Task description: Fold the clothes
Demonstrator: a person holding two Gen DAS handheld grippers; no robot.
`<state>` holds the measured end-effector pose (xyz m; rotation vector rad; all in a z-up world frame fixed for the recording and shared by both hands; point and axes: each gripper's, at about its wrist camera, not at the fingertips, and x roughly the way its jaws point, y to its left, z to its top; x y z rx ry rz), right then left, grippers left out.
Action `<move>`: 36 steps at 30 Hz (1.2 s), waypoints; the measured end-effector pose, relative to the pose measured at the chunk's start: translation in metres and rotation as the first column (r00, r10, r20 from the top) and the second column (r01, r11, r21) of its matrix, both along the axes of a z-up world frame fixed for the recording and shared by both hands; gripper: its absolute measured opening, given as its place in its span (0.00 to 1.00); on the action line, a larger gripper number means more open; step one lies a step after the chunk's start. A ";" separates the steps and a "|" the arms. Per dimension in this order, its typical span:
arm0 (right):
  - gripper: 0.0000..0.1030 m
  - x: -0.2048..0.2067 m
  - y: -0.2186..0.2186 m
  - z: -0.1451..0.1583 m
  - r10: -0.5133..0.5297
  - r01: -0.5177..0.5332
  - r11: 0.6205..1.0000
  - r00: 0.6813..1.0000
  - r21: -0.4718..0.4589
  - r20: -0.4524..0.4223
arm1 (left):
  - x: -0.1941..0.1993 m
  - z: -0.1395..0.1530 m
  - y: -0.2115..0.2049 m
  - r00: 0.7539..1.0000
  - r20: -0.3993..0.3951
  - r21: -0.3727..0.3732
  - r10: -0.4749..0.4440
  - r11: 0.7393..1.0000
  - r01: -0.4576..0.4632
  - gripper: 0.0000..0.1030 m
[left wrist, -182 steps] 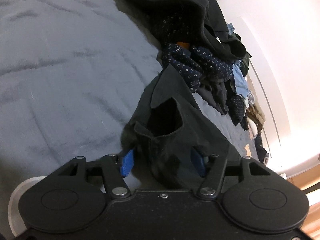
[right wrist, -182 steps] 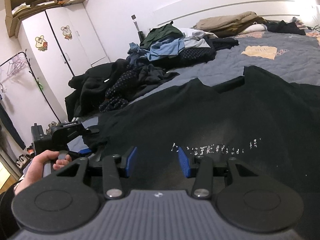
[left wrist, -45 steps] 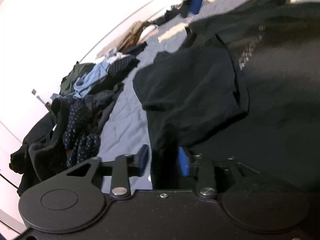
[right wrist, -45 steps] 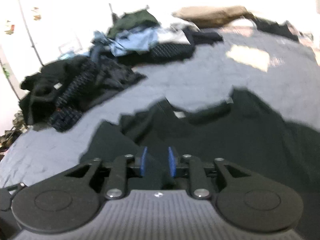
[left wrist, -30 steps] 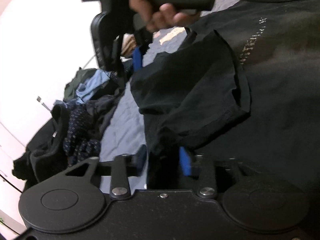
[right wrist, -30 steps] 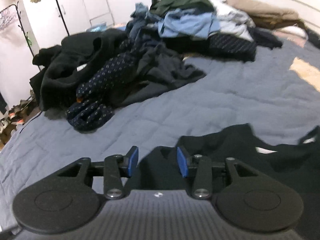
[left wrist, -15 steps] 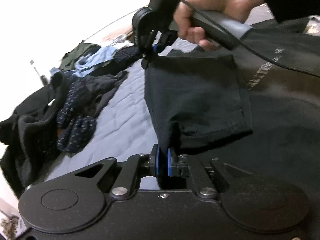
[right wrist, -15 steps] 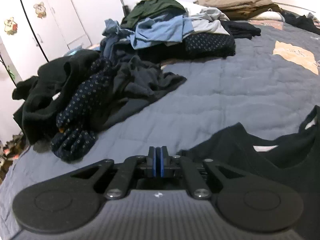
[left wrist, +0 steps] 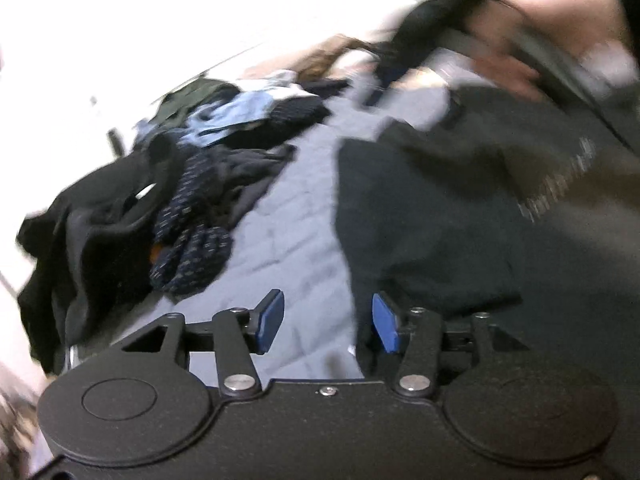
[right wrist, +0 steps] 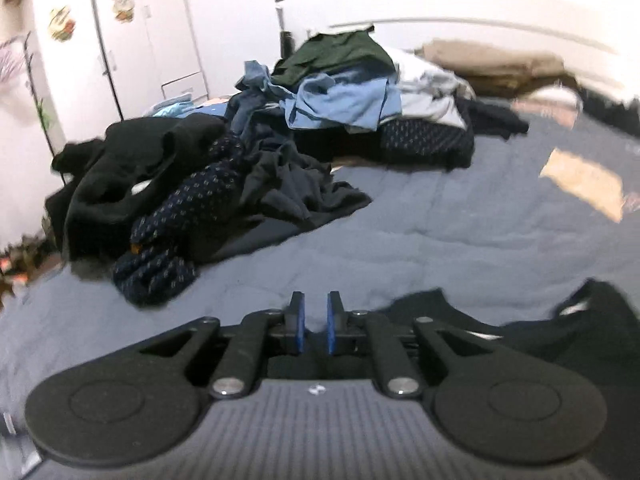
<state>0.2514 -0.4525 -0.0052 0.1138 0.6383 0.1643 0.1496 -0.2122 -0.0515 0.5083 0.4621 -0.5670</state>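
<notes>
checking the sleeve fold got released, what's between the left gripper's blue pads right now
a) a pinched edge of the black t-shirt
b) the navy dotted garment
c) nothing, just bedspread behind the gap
c: the left gripper is opening, and only the grey-blue bedspread shows through the gap; the black t-shirt lies off to the right of it.

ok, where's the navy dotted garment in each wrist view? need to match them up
Left wrist: navy dotted garment lies left of centre, on the grey bedspread.
Right wrist: navy dotted garment lies left of centre, beyond the tongs.
Shared landmark: light blue shirt on the pile behind it.
</notes>
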 end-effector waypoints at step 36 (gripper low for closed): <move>0.00 -0.069 -0.034 -0.073 -0.130 0.155 0.976 0.978 0.150 -0.165 | -0.031 -0.042 -0.063 0.960 -0.195 -0.047 -0.201 0.980 0.195 0.09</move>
